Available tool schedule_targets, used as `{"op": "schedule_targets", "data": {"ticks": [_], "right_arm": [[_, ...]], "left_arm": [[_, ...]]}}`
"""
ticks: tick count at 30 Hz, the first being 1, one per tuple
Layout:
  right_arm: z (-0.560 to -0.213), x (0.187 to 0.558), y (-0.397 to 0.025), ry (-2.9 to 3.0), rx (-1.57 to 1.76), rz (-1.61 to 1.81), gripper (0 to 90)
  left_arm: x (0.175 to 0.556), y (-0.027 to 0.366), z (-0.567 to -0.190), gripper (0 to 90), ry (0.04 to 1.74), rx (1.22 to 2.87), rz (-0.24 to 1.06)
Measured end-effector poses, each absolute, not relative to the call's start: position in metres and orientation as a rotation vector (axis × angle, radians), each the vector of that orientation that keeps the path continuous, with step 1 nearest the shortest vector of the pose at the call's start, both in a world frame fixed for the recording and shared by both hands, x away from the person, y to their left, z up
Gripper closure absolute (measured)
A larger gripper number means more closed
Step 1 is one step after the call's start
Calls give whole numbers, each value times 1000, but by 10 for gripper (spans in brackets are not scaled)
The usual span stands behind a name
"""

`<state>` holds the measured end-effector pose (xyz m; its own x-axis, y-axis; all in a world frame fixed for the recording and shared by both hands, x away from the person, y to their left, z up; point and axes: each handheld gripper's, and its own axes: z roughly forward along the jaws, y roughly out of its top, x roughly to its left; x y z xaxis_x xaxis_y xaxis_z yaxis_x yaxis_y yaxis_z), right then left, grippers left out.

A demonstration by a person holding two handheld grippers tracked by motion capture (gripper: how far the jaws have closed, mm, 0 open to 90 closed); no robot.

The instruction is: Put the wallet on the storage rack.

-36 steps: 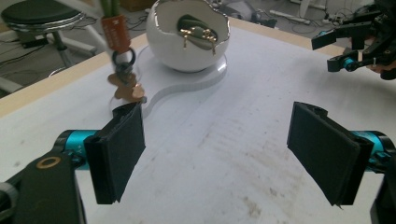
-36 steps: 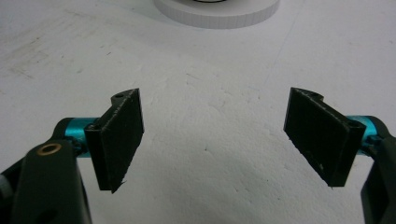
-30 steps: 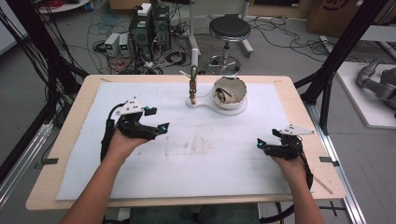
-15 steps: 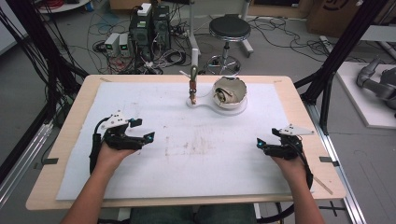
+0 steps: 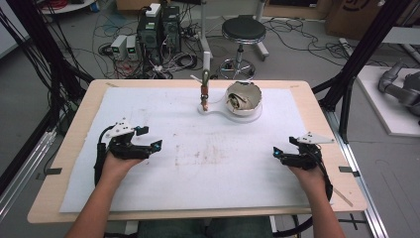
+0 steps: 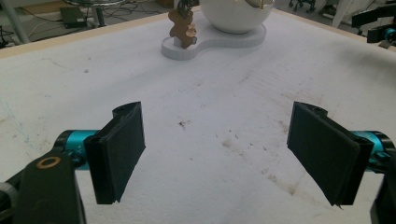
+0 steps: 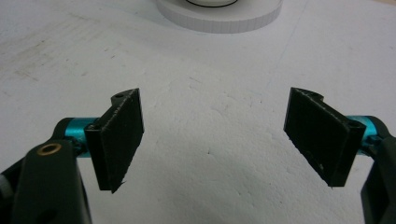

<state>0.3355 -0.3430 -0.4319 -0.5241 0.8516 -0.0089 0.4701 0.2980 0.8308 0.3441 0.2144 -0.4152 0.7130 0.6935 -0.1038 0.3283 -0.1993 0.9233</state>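
A white figure-eight stand [image 5: 218, 110] sits at the far middle of the white mat. It carries a round cracked-looking white bowl [image 5: 243, 96] and a small brown figure [image 5: 204, 91] on a post. My left gripper [image 5: 150, 138] rests on the mat at the left, open and empty, and points right. At the right, my right gripper [image 5: 283, 148] is open and empty too, pointing left. In the left gripper view the open jaws [image 6: 219, 154] frame bare mat, with the brown figure [image 6: 183, 28] and the stand [image 6: 215, 42] ahead. The right gripper view has open jaws [image 7: 212, 140] before the stand's base [image 7: 219, 16].
The stained white mat [image 5: 208, 168] covers most of the wooden table [image 5: 74, 148]. Black frame posts [image 5: 356, 59] rise at both sides. Beyond the far edge are a stool [image 5: 242, 29] and computer boxes [image 5: 158, 27] on the floor. The other gripper [image 6: 378, 28] shows far off.
My left gripper has moved left and toward the near edge of the table, then settled there. The right gripper has stayed where it was.
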Motion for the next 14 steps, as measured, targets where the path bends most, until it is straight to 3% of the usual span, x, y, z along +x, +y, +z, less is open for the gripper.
{"op": "schedule_targets", "data": {"ticks": [14], "right_arm": [[-432,335,-347,2110,1183,1132,204]], "left_arm": [[345,219,-418,191,824,1790,392]]}}
